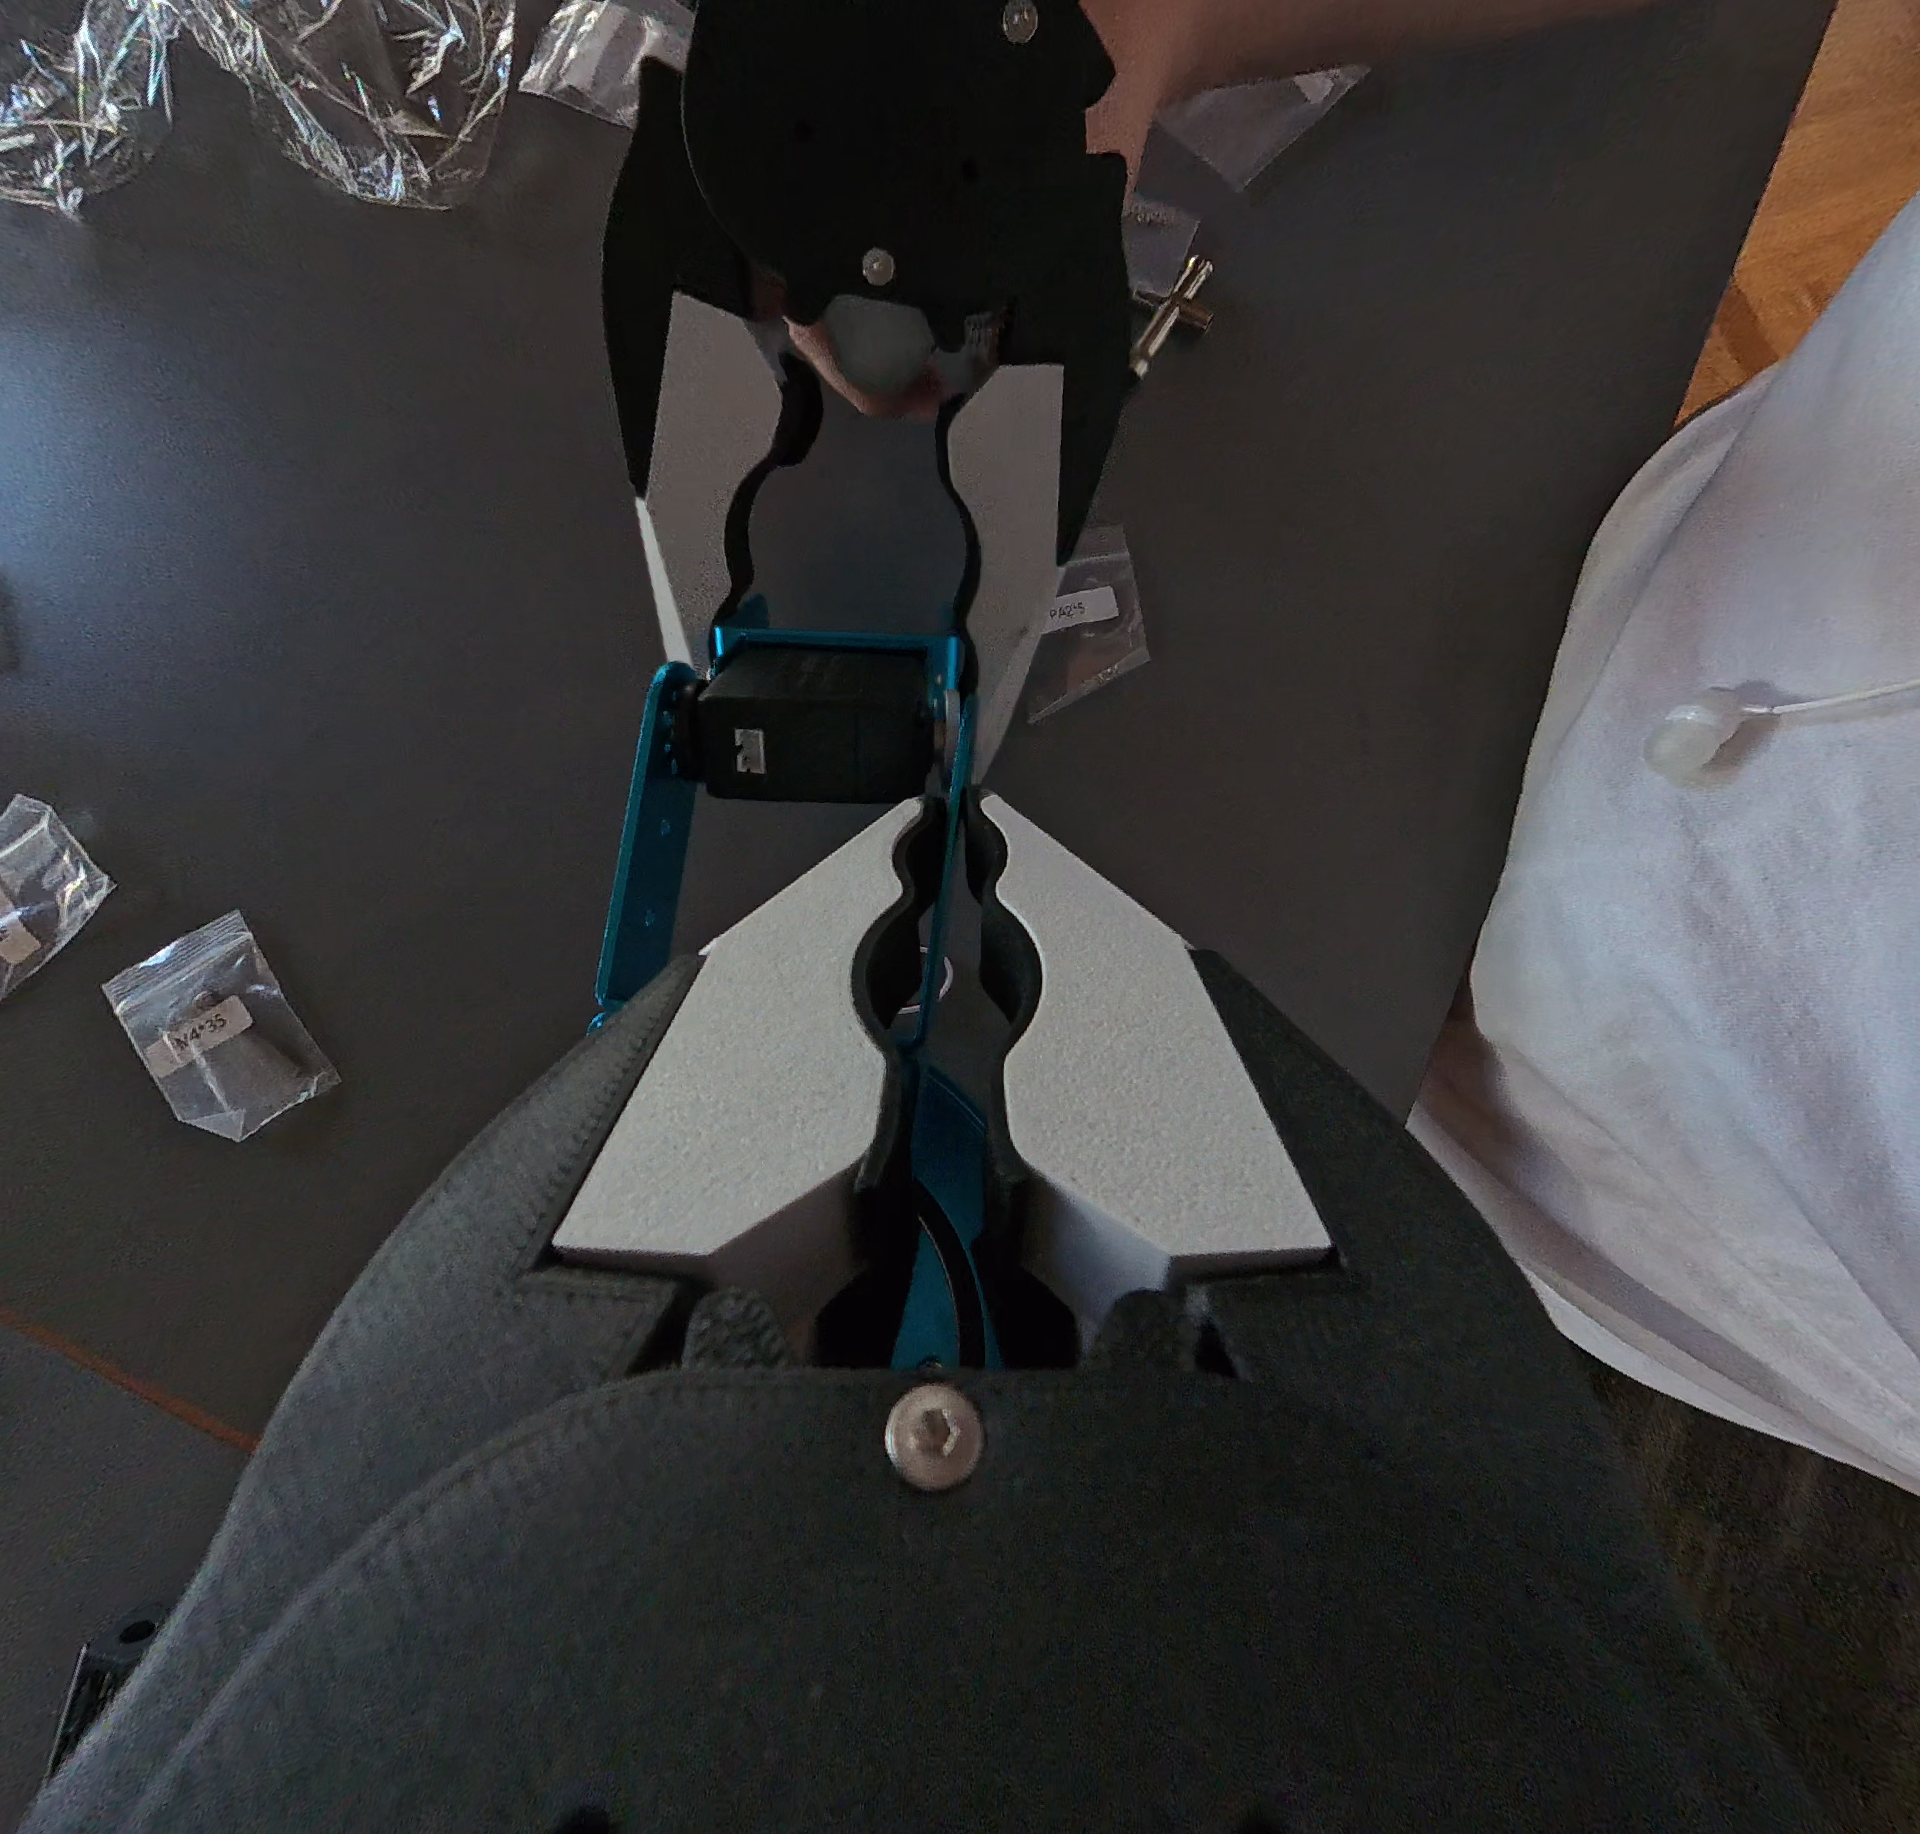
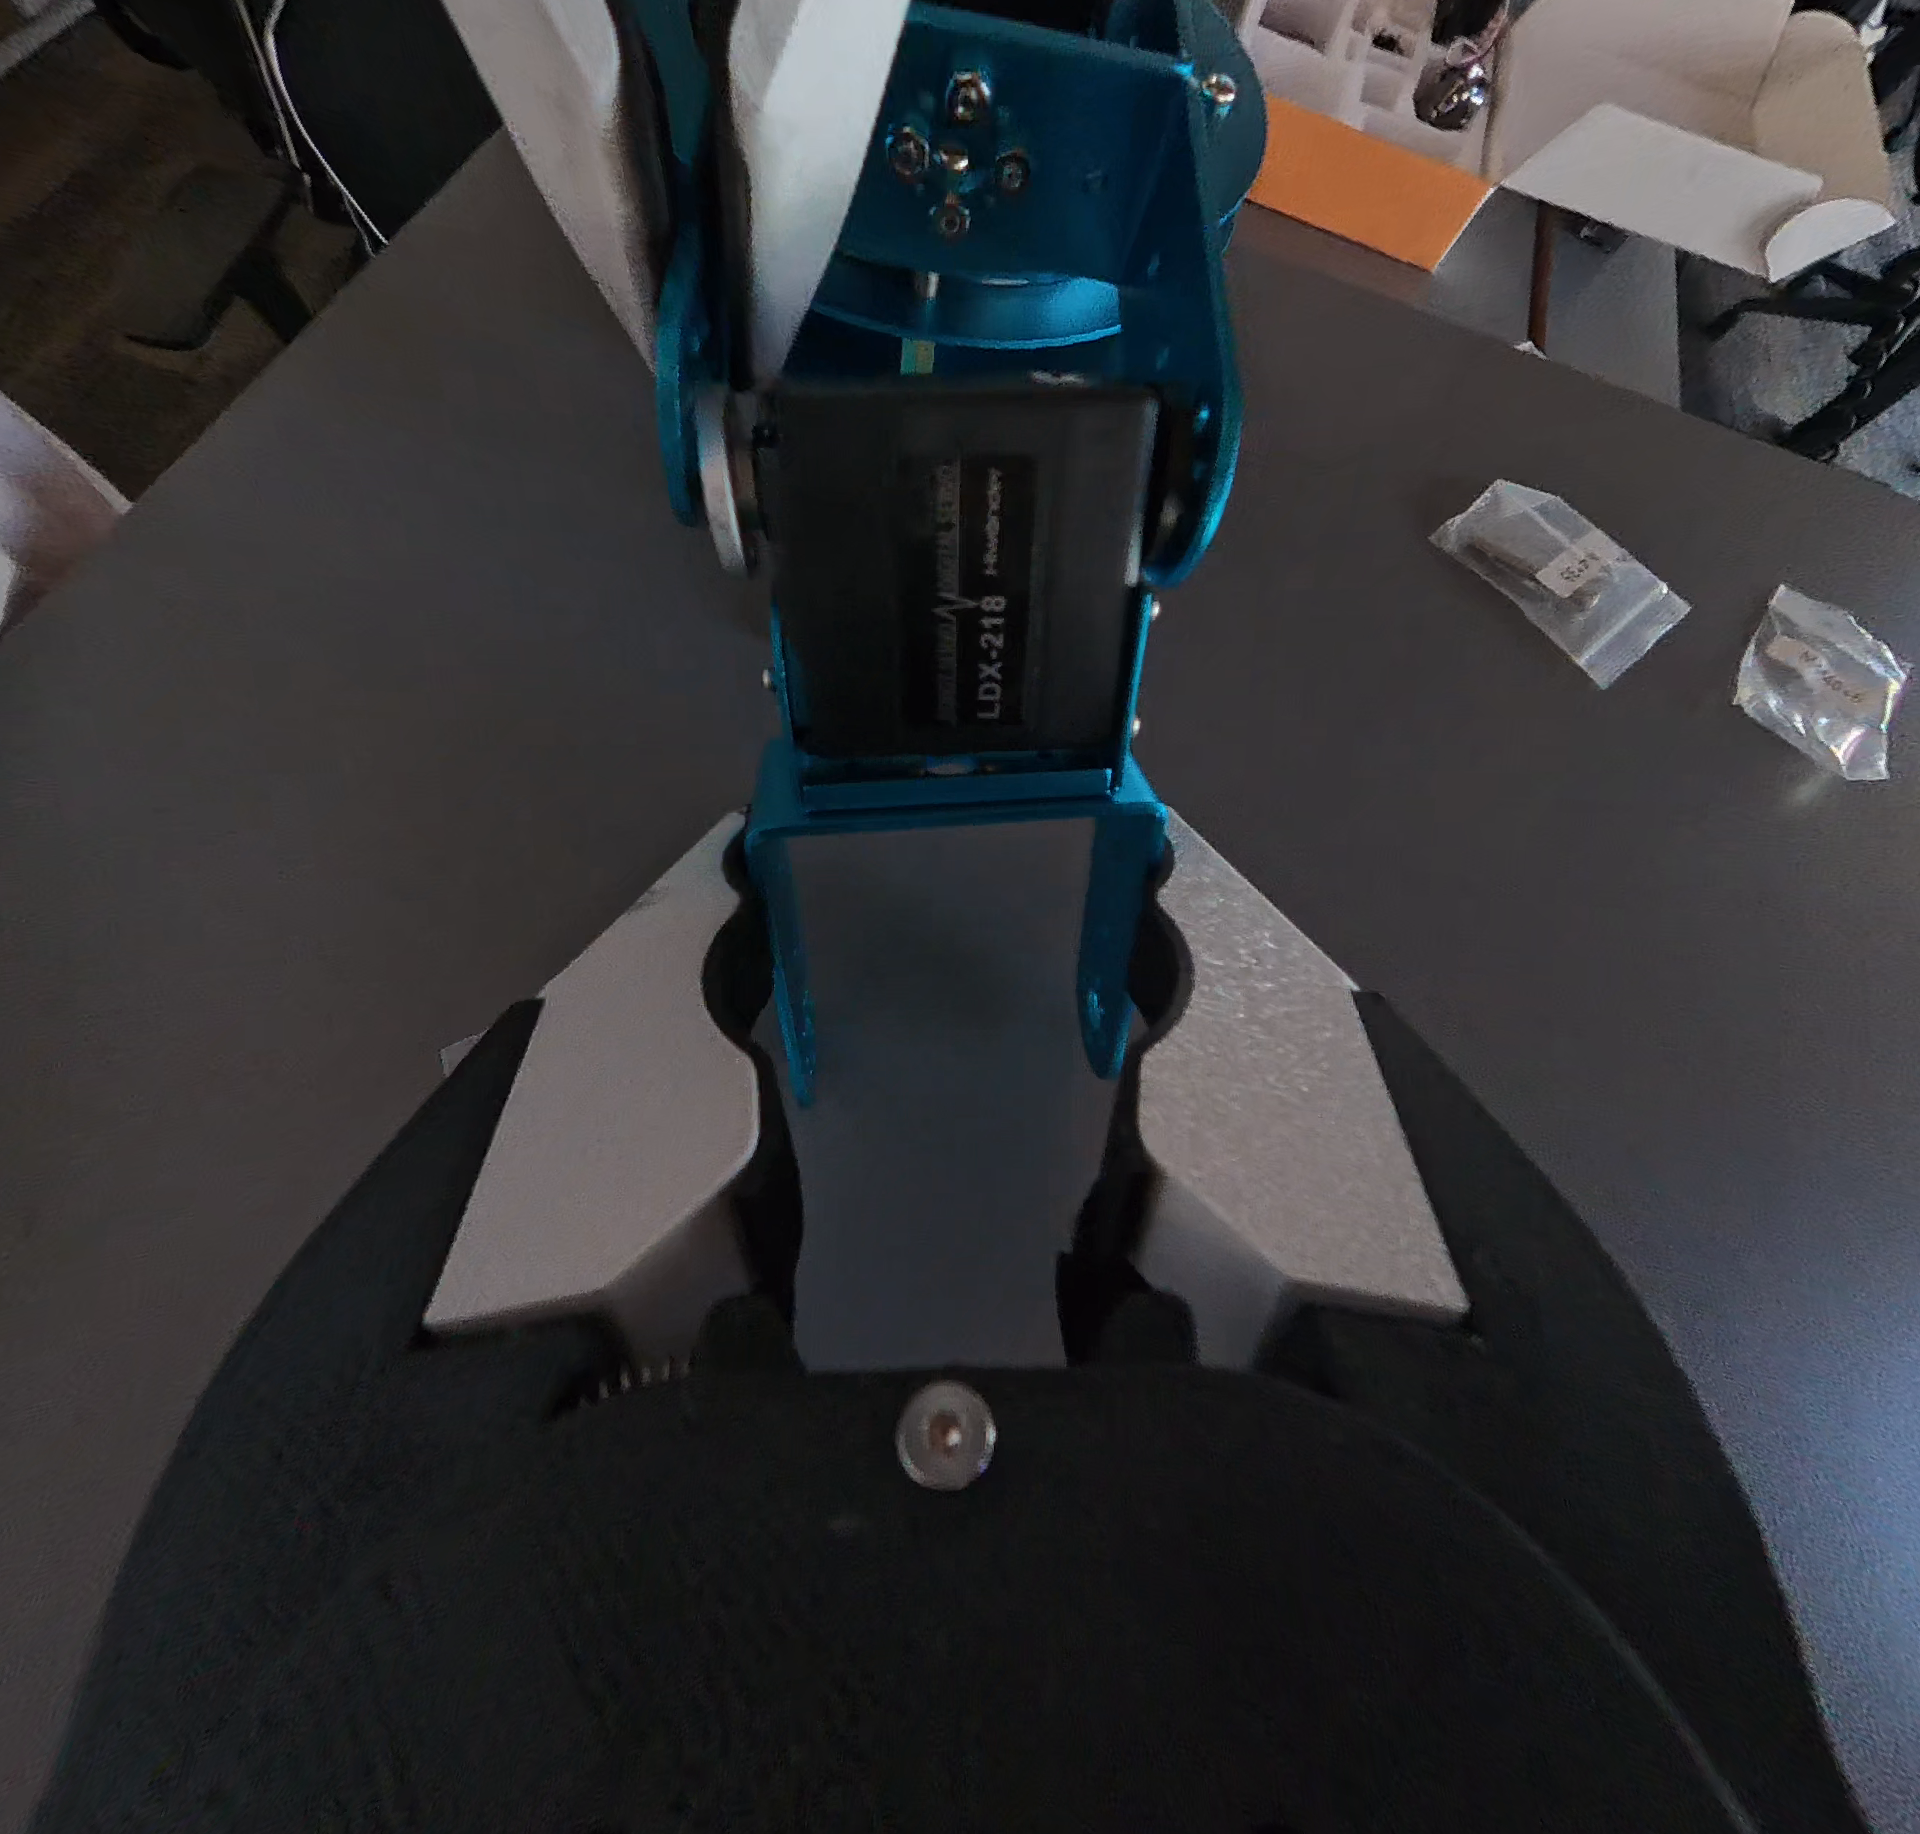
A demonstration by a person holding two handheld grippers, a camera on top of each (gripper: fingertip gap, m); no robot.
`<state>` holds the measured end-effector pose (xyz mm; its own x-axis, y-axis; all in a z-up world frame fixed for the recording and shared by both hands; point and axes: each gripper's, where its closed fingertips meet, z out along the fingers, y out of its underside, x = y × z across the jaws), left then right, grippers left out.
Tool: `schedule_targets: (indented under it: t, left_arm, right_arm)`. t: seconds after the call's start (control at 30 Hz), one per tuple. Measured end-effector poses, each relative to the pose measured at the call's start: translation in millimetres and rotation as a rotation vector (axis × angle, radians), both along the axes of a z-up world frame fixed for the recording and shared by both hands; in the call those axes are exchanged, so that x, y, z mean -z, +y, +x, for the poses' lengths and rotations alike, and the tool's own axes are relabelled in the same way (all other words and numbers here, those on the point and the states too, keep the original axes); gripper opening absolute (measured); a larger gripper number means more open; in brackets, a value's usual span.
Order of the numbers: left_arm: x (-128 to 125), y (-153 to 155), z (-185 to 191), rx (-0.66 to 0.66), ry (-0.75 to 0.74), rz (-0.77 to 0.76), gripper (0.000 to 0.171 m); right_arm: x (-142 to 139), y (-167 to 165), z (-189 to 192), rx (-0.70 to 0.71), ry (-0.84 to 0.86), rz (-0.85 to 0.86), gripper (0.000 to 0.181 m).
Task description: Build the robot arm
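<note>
A blue metal bracket assembly (image 1: 665, 849) carrying a black servo (image 1: 810, 735) is held above the dark grey table (image 1: 312, 537) between both grippers. My left gripper (image 1: 948, 849) is shut on a thin blue side plate (image 1: 940, 953) of the assembly, gripping it edge-on. My right gripper (image 2: 951, 849) is shut across the two arms of a blue U-bracket (image 2: 1117, 932) just below the servo (image 2: 956, 579). The right gripper also shows in the left wrist view (image 1: 852, 610), facing mine. The left gripper's white fingers (image 2: 821, 70) show at the top of the right wrist view.
Small clear bags of hardware (image 1: 218, 1026) (image 2: 1558, 579) (image 2: 1818, 683) and crumpled plastic wrap (image 1: 260, 49) lie on the table. A silver cross wrench (image 1: 1174, 314) lies near a hand (image 1: 1195, 8). A person in a white shirt (image 1: 1714, 849) is at the right. Open cardboard boxes (image 2: 1662, 122) stand beyond the table. One gripper's finger ends stand about 8 cm off the other's.
</note>
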<state>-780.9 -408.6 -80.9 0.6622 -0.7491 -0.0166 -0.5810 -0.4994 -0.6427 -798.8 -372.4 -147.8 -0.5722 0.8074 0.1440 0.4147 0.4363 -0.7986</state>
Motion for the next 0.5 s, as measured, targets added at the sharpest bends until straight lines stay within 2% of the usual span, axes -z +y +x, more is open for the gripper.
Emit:
schedule_targets:
  t: [0.13,0.23,0.5]
  left_arm:
    - [0.2,-0.2,0.1,0.001,0.005,0.006,0.003]
    - [0.5,0.2,-1.5,-0.003,0.02,-0.002,0.003]
    - [0.4,0.0,-1.3,-0.008,0.015,-0.004,0.002]
  right_arm:
    - [-2.4,-0.9,3.5,0.014,-0.04,-0.03,0.068]
    - [-14.8,0.9,7.3,0.042,-0.068,-0.104,0.067]
    - [-17.0,0.7,11.8,0.067,-0.139,-0.079,0.067]
